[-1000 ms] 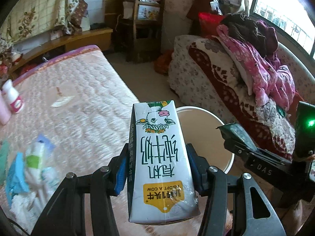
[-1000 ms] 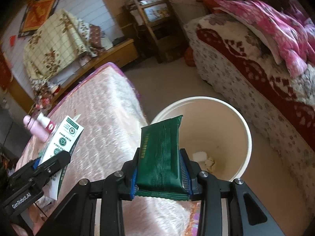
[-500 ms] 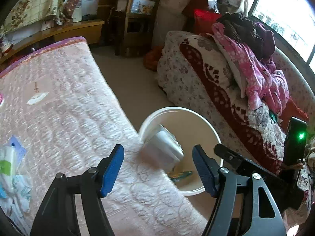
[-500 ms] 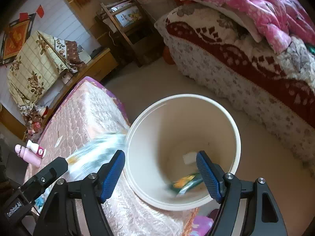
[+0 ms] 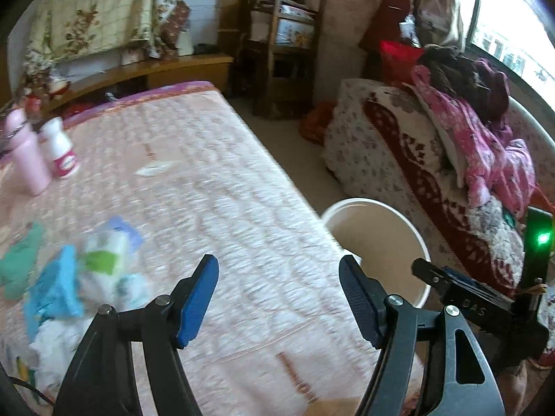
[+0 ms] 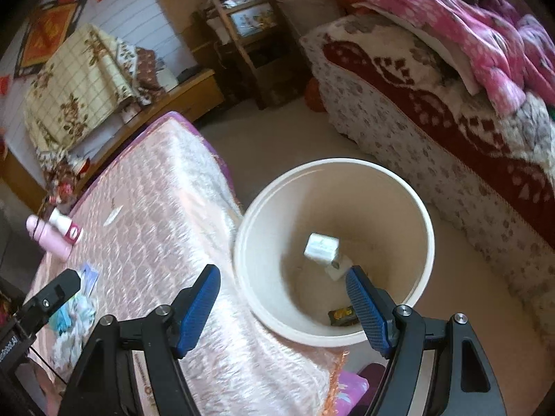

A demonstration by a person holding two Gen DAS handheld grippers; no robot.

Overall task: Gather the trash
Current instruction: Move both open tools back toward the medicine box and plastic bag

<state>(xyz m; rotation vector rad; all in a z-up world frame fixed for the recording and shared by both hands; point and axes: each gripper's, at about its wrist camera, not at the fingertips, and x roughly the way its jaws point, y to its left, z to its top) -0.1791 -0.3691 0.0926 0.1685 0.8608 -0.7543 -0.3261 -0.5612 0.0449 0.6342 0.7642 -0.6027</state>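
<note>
1. Since a second ago, both held items have been let go: the milk carton once clamped in the left gripper and the green packet once gripped by the right gripper are no longer between the blue pads.
2. Both pairs of jaws have just been opening; they are now seen spread wide with nothing between them.
3. The milk carton is seen inside the bucket, tilted on its floor.
4. A dark wrapper is seen at the bottom of the bucket, close to the near wall; whether it is the green packet cannot be told.
5. The bucket is placed on the floor, right against the edge of the pink mattress.
6. The right gripper is held above the near rim of the bucket; the left gripper is held over the mattress, to the left of the bucket.
7. A heap of crumpled wrappers is left on the mattress, well to the left of the bucket, blurred in the left view.
8. Two pink bottles are stood on the mattress, farther from the bucket than the heap.
</note>
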